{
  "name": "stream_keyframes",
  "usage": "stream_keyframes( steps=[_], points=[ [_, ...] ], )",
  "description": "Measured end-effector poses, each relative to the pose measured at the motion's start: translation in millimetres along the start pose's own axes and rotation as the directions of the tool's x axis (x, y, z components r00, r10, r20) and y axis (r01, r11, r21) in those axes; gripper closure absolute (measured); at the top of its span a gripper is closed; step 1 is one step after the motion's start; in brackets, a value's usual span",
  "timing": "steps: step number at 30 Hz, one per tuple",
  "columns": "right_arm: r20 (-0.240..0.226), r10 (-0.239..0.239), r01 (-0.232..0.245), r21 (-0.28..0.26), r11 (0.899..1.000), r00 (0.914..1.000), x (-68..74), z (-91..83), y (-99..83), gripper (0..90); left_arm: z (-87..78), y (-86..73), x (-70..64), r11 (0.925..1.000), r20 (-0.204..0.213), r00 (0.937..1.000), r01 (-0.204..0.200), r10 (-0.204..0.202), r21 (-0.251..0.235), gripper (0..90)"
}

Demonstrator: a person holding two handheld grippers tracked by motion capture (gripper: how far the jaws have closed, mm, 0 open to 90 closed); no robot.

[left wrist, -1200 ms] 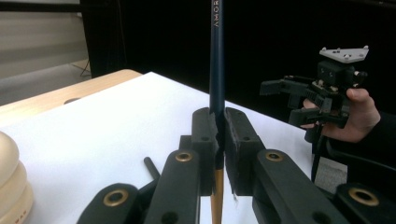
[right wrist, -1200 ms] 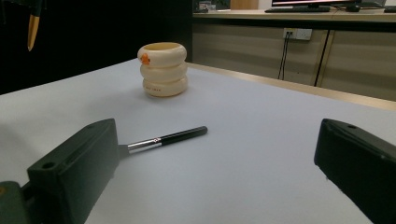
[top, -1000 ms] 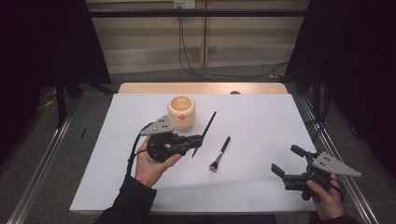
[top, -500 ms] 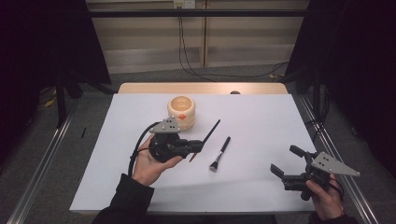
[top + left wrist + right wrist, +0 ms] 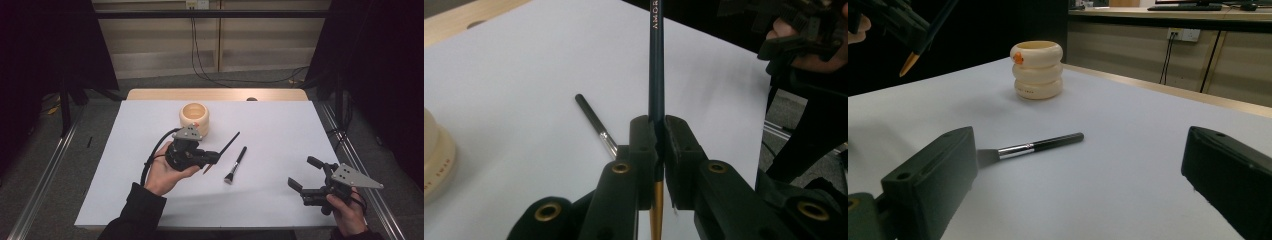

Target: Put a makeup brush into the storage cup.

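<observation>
Left gripper view: jaws tight on pencil (image 5: 656,65).

Two slim tools: one dark pencil-like brush handle (image 5: 227,145) with a gold end, held left of centre, and one makeup brush (image 5: 235,164) lying just right of it. One cream ringed holder (image 5: 194,118) at the far centre. Two hand-held grippers: one left (image 5: 214,156), one near right (image 5: 306,175).

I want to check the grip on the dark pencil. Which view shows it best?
The left gripper view: the pencil stands clamped between the left tongs' jaws, lettering legible. The high view shows it as a thin dark line past the tongs. The right gripper view catches its golden end at the top left corner.
</observation>
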State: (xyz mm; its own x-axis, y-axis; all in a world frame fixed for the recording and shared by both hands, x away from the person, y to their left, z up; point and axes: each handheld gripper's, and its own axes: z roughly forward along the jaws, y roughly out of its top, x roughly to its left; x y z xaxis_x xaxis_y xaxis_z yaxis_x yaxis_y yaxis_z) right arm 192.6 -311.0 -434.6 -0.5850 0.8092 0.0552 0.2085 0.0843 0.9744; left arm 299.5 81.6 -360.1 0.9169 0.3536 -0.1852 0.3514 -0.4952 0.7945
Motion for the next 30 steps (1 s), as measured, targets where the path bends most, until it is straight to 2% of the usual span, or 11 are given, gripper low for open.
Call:
stream_keyframes(
  steps=[3,8,9,10,13,14,19,20,22,26,30],
  points=[
    [0.0,-0.001,0.001,-0.006,1.0,1.0,-0.7,0.3,0.2,1.3,6.2,-1.4,-2.0,0.9965,0.003,0.9999,-0.01,0.01,0.083,83.5],
    [-0.041,-0.003,0.003,0.009,1.0,0.9991,0.5,1.4,-0.1,3.0,7.6,-1.6,-1.4,0.9963,0.004,0.9999,0.009,-0.009,0.085,83.5],
    [-0.041,-0.003,0.003,0.009,1.0,0.9991,0.5,1.4,-0.1,3.0,5.9,-0.7,-1.4,0.9941,-0.004,1.0,0.002,-0.001,0.109,83.5],
    [-0.044,-0.005,0.005,0.007,1.0,0.999,0.4,1.7,0.1,3.0,7.0,-1.6,-1.2,0.9955,0.003,1.0,0.007,-0.007,0.094,83.5],
    [-0.052,-0.009,0.009,0.007,1.0,0.9986,0.4,2.1,0.2,3.0,5.8,0.1,0.1,0.9904,-0.005,0.9999,-0.012,0.012,0.138,83.5],
    [-0.059,-0.009,0.009,0.008,1.0,0.9982,0.6,2.8,0.4,4.9,7.1,0.4,0.9,0.9912,0.003,0.9998,-0.02,0.02,0.13,83.5],
    [-0.078,-0.014,0.015,0.018,1.0,0.9969,2.0,3.1,0.8,5.7,12.0,3.1,1.9,0.9763,0.02,0.9987,-0.05,0.047,0.211,83.5],
    [-0.082,-0.007,0.009,0.02,1.0,0.9966,1.8,2.9,0.9,6.0,12.2,3.9,1.7,0.9688,0.021,0.9984,-0.056,0.052,0.241,83.6],
    [-0.096,-0.005,0.008,0.036,0.999,0.9953,0.8,3.3,0.8,6.2,14.9,3.8,2.7,0.9596,0.028,0.9985,-0.053,0.047,0.277,83.5],
    [-0.099,0.002,0.005,0.062,0.998,0.9951,1.9,5.0,0.9,8.8,21.5,1.4,6.9,0.9479,0.034,0.9988,-0.044,0.036,0.315,83.5],
    [-0.125,0.021,-0.009,0.096,0.995,0.992,0.4,9.2,2.2,11.6,21.8,-0.4,6.2,0.9494,0.037,0.999,-0.034,0.023,0.312,83.5]
  ],
)
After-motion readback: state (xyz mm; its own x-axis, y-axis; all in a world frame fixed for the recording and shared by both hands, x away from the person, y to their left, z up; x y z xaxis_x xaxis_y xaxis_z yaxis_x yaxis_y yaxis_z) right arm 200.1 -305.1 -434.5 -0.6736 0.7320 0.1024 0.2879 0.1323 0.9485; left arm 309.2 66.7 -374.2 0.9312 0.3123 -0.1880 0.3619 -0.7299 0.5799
